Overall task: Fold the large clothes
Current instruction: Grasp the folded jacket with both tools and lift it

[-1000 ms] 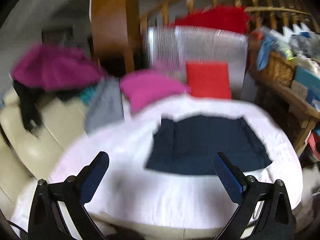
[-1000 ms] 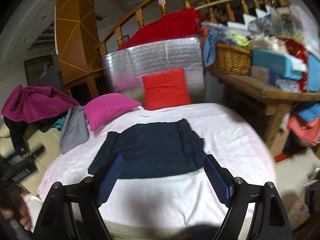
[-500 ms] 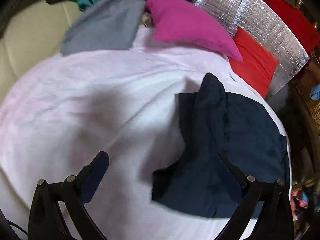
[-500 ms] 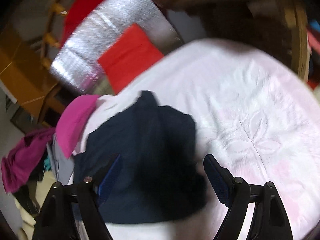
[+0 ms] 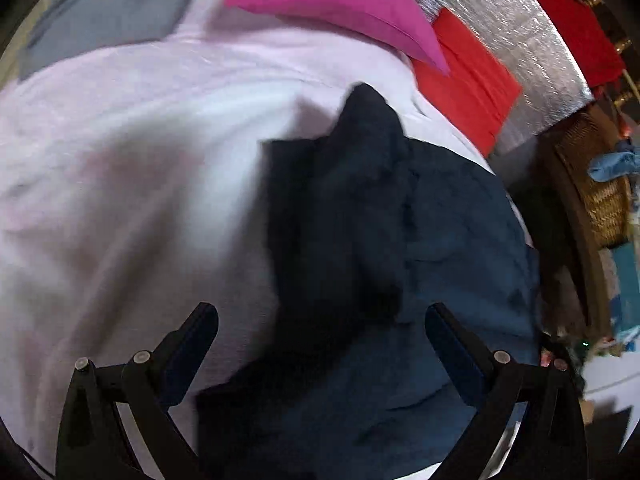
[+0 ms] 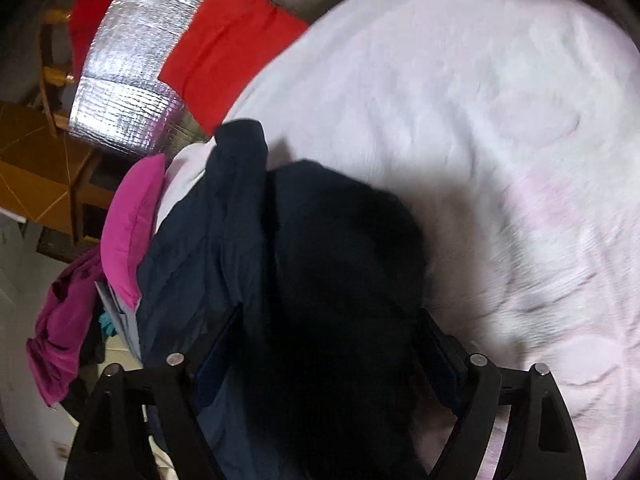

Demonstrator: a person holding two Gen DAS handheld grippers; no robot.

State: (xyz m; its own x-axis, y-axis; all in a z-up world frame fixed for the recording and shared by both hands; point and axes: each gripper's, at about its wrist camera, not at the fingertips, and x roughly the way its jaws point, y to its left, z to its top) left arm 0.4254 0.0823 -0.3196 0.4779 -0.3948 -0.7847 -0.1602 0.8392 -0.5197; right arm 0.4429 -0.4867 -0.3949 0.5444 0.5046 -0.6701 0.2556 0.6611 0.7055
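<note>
Below the left gripper (image 5: 322, 346), whose fingers are spread with nothing pinched, the navy garment (image 5: 400, 264) lies on the pale pink cover (image 5: 120, 160); take its near hem squarely. From the right wrist, the right gripper (image 6: 324, 350), its jaws just widened, straddles the cloth unclamped and should seize the matching corner.

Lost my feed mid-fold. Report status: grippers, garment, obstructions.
Left gripper open, right gripper open, jaws just widened, both over cloth, nothing gripped. Navy garment partly folded, flat on pink blanket. Magenta pillow beyond it, clear of the fold.
</note>
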